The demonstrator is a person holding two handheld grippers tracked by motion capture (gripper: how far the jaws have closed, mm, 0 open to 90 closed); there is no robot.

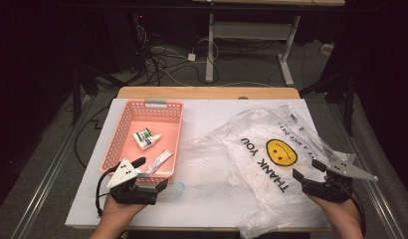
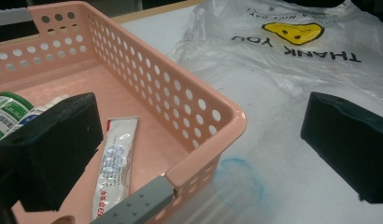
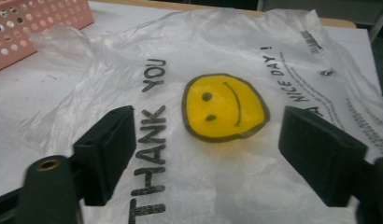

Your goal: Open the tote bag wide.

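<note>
At the left of the table point(image 1: 92, 199), a pink perforated basket point(image 1: 123, 130) was seen, with a small green-and-white bottle point(image 1: 146, 138) and a flat white tube point(image 1: 158, 162) lying inside it. The left gripper point(image 1: 145, 175) was held at the basket's near corner, its jaws spread wide with nothing pressed between them; in the left gripper view the corner of the basket stood in the gap between the jaws, one jaw inside over the tube and the other outside over the table. A faint blue ring mark point(image 2: 238, 179) was noted on the table just beside that corner.

Toward the right, a clear plastic bag point(image 1: 261, 164) printed with a yellow smiley face point(image 1: 281, 152) and "THANK YOU" was spread flat and crumpled across the table. The right gripper point(image 1: 307, 170) was held at the bag's right edge, just over the film, its jaws parted and empty.

Trouble could be expected from the bag: thin, slippery film lying flat could be pinched through both layers, so that the mouth would stay shut, or it could slide across the table instead of lifting. At the left, the basket could be nudged or tipped if its rim were caught by a closing jaw, and the light tube could slip from a shallow grip.
</note>
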